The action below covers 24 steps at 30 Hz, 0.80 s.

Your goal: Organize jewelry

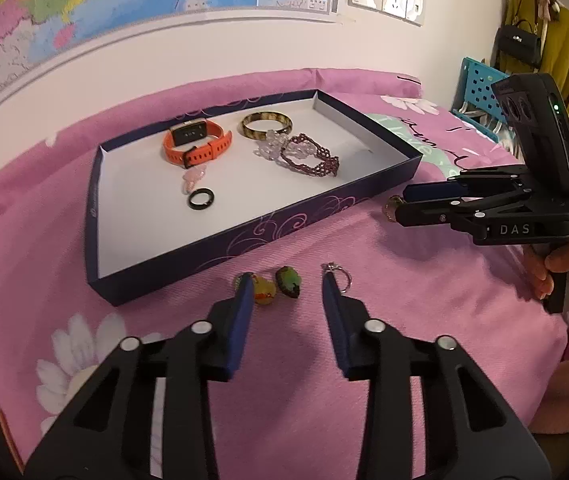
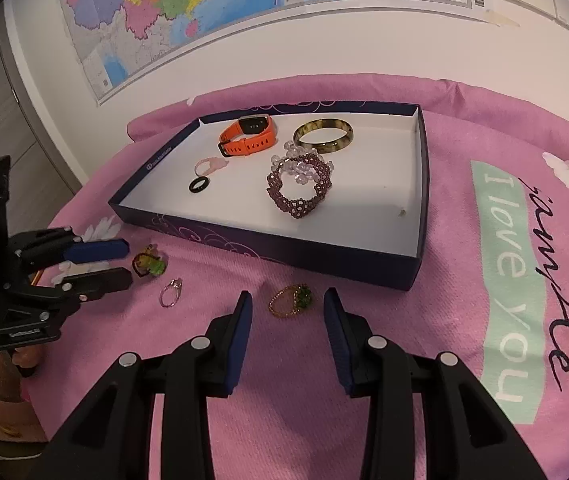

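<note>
A dark blue tray (image 1: pixel 244 236) (image 2: pixel 284 248) with a white floor holds an orange watch (image 1: pixel 196 144), a mottled bangle (image 1: pixel 266 124), a purple beaded bracelet (image 1: pixel 310 156), a black ring (image 1: pixel 201 199) and a pink ring (image 1: pixel 192 180). On the pink cloth in front of it, my left gripper (image 1: pixel 286 280) stands open around a yellow-and-green ornament (image 1: pixel 280 286), pads clear of it. A thin silver ring (image 1: pixel 342 276) (image 2: pixel 170 294) lies beside its right finger. My right gripper (image 2: pixel 287 296) is open around a gold ring with green stones (image 2: pixel 290 300), not touching it.
The pink printed cloth (image 2: pixel 484 320) covers the whole surface, with the wall and a map (image 2: pixel 204 8) right behind the tray. A turquoise crate (image 1: pixel 480 92) and hanging clothes stand at the far right. A hand (image 1: pixel 564 264) grips the right tool's handle.
</note>
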Motion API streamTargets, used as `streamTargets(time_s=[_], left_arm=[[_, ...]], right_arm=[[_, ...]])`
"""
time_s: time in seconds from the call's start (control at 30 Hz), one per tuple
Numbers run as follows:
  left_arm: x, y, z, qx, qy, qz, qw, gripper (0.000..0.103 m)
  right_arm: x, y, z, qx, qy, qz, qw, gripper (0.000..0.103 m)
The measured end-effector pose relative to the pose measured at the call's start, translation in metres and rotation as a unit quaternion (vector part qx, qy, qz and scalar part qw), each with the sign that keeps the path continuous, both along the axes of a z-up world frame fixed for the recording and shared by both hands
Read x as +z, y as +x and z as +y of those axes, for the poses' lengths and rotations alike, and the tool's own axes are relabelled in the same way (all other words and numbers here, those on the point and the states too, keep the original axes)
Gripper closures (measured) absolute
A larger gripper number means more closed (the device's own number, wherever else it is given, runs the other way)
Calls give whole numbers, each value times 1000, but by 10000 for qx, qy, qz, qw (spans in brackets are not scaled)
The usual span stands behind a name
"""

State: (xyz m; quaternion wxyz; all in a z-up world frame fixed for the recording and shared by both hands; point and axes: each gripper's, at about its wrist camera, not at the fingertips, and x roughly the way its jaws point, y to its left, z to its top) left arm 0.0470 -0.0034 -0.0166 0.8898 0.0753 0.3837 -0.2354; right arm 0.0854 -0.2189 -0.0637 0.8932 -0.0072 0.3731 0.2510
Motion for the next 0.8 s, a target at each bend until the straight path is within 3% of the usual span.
streamTargets(time_s=[0.23, 0.6, 0.7, 0.8], left_arm=[[-4, 9, -3, -28, -100, 145, 9998, 85], [-6, 11, -6, -32, -15, 153, 9999, 87], [-6, 9, -7, -69, 18, 124, 9999, 98], [-7, 5, -7, -143, 21, 126, 9998, 98]], right_arm=[[-1, 1, 0, 22, 58, 20, 10000, 67], [-1, 3, 2, 70, 63, 43, 9999, 67], [-1, 3, 2, 75, 64, 34, 9999, 67], [-1, 3, 3, 80, 66, 38, 9999, 67]])
